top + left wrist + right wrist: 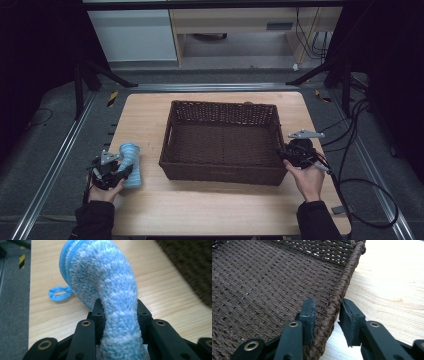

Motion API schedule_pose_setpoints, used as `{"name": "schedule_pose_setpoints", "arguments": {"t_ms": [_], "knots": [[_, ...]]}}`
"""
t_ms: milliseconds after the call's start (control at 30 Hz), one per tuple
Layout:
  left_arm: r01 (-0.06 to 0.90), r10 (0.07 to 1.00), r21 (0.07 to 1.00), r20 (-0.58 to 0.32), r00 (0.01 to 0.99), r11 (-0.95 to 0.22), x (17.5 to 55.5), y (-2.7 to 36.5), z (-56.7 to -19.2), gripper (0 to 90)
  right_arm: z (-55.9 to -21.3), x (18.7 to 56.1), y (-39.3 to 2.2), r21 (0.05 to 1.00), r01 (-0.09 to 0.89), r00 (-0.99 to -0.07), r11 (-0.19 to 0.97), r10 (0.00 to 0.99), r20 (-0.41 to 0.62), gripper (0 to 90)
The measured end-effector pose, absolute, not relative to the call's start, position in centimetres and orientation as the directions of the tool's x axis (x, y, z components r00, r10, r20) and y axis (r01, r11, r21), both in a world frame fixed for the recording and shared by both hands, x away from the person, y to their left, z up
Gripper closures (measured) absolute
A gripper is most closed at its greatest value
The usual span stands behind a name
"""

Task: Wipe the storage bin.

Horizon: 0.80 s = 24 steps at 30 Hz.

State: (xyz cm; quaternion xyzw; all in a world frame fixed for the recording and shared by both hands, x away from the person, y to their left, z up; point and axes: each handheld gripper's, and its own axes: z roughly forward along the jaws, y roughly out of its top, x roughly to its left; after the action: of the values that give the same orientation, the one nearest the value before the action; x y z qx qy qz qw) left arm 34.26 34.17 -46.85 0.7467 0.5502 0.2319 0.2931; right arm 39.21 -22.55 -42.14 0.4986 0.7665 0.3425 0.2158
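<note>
The left gripper (120, 312) has its two black jaws squeezed tight on a fluffy blue cloth (110, 282), and the soft cloth bulges out above them. A little blue loop (59, 293) hangs from the cloth and lies on the wooden table (162, 287). From the high view, the cloth (130, 162) sits at the left side of the table, just beside the brown basket (172, 150) but not in it. The right gripper (327, 315) stands with one jaw on each side of the basket's braided rim (338, 297). The inside jaw looks close against the weave, but there is a small gap at the outside jaw, so I think it is not pinching the rim, only straddling it loosely. The basket is empty inside. It looks like the cloth has been grabbed and is ready to go into the basket. Next, the left hand (102, 192) needs to lift the cloth up over the near wall and let go above the basket's floor, while the right hand (307, 180) keeps the basket from sliding.
</note>
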Motion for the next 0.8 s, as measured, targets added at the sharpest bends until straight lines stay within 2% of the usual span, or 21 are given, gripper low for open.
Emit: {"name": "schedule_pose_setpoints", "arguments": {"t_ms": [233,400,533,800], "knots": [[0.687,0.956,0.684,0.053,0.289,-0.245,34.4,34.1,-47.3,64.6,-42.2,39.2,-22.6,0.741,0.616,-0.411,0.269,0.912,0.011,65.0],[0.669,0.956,0.698,0.074,0.284,-0.253,34.2,34.0,-47.1,53.0,-42.2,39.2,-22.6,0.742,0.614,-0.41,0.268,0.912,0.009,63.3],[0.643,0.956,0.727,0.069,0.283,-0.243,33.8,34.0,-46.3,46.1,-42.2,39.3,-22.7,0.746,0.611,-0.4,0.267,0.916,0.0,57.6],[0.597,0.954,0.773,0.036,0.296,-0.215,33.3,33.6,-44.3,43.4,-41.7,39.1,-22.7,0.766,0.583,-0.408,0.271,0.913,-0.013,53.2]]}}
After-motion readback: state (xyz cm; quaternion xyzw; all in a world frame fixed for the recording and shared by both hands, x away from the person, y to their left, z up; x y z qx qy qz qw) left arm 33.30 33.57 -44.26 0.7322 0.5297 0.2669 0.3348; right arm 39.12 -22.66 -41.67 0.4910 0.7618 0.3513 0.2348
